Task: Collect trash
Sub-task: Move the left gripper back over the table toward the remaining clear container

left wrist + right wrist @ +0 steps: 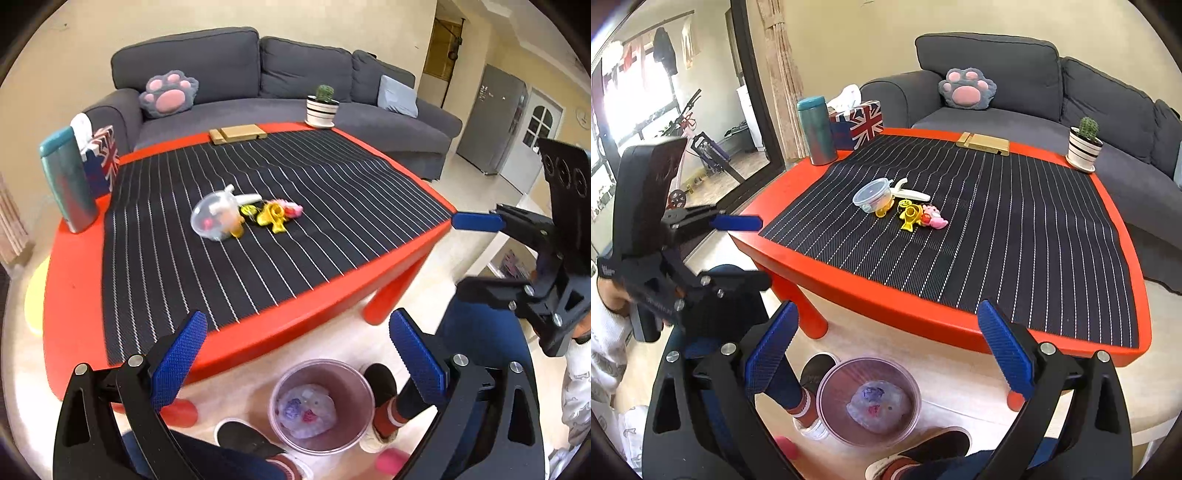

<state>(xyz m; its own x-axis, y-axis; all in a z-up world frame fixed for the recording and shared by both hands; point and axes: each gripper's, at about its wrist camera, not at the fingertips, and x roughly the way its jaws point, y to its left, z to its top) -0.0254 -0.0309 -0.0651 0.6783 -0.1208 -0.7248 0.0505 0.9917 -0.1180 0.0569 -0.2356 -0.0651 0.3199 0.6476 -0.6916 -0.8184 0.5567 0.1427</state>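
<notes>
A heap of trash lies mid-table on the striped mat: a clear plastic container (214, 218) (873, 195), a white peel-like scrap (246, 198) (912, 192), yellow wrappers (272, 217) (911, 215) and a pink piece (293, 209) (935, 217). A clear bin (320, 404) (868, 401) with crumpled trash inside stands on the floor before the table. My left gripper (297, 354) is open and empty above the bin. My right gripper (886, 345) is open and empty, also above the bin. Each gripper shows in the other's view, the right (476, 254) and the left (738, 251).
The red table (258, 332) (886, 295) carries a teal flask (68, 181) (816, 131), a Union Jack tissue box (103, 162) (858, 125), a wooden stand (236, 133) (984, 142) and a potted cactus (322, 105) (1085, 142). A grey sofa (258, 74) stands behind. The person's feet (380, 398) flank the bin.
</notes>
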